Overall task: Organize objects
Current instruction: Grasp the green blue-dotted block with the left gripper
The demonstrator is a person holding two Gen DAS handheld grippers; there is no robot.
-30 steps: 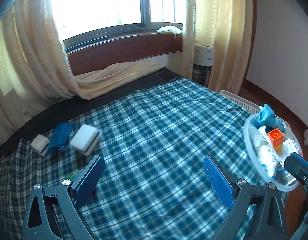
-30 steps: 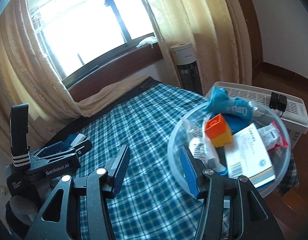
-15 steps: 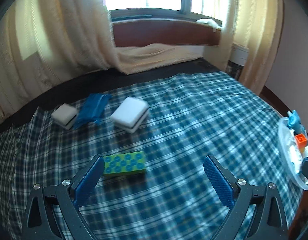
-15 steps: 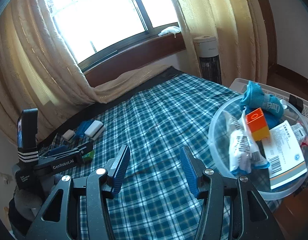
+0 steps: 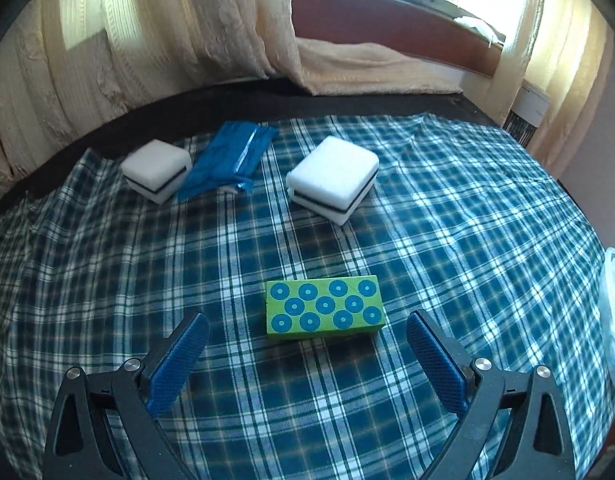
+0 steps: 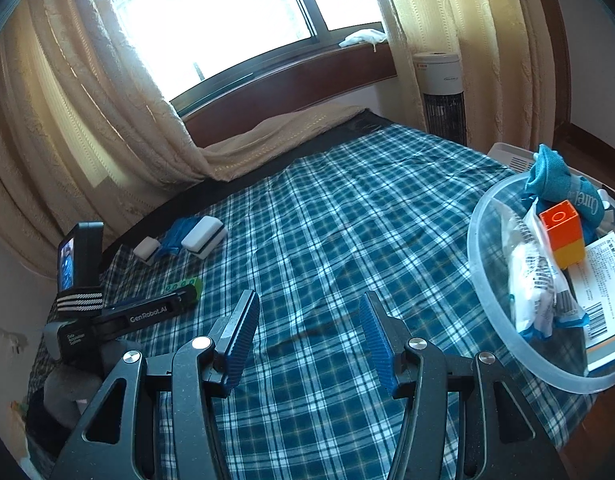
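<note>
A green block with blue dots [image 5: 325,308] lies on the plaid bedspread [image 5: 447,216], just ahead of my left gripper [image 5: 307,322]. That gripper is open, one finger on each side of the block and apart from it. Behind it lie two white sponges [image 5: 333,178] [image 5: 155,170] with a blue packet [image 5: 227,160] between them. My right gripper [image 6: 309,308] hangs open over bare bedspread with nothing between its fingers. To its right stands a clear bowl [image 6: 483,248] holding an orange and yellow block [image 6: 563,232], a blue cloth [image 6: 551,180], wrapped packets and a box. The right wrist view also shows the left gripper [image 6: 147,312] at the green block [image 6: 185,286].
Cream curtains [image 5: 147,40] and a wooden window sill [image 6: 291,84] line the far side of the bed. A white tower fan [image 6: 441,92] stands at the far right corner, with a white slatted appliance [image 6: 515,156] behind the bowl. The bowl's edge [image 5: 613,280] shows at the right.
My left gripper has swung left and tipped down, bringing the green block between its open fingers. The right gripper has drawn away from the bowl, which now sits further right in its view.
</note>
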